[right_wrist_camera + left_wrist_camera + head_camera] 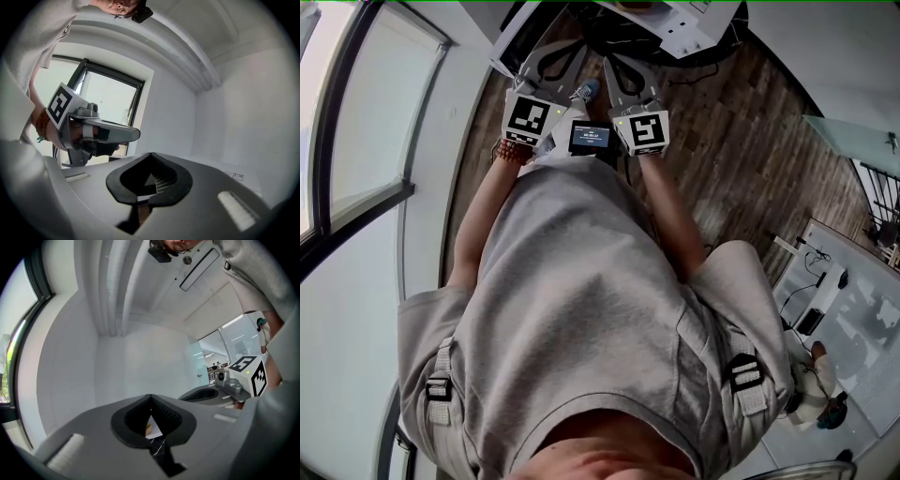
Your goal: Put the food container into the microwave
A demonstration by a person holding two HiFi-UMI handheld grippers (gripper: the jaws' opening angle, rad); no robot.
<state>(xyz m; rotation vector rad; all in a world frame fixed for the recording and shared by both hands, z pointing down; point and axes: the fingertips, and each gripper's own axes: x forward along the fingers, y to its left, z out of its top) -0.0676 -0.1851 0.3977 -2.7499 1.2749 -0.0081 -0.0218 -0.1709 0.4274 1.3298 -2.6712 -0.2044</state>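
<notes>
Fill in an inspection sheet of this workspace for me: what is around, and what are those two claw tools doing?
Surface: wooden floor; no worktop clearly in view.
Job's things: nothing seen.
Clutter: small lit screen between the two tools.
Grippers: left gripper shut, empty; right gripper shut, empty; held side by side.
Cables: dark cables near the head view's top edge.
Surroundings: window at the person's left; white wall ahead.
</notes>
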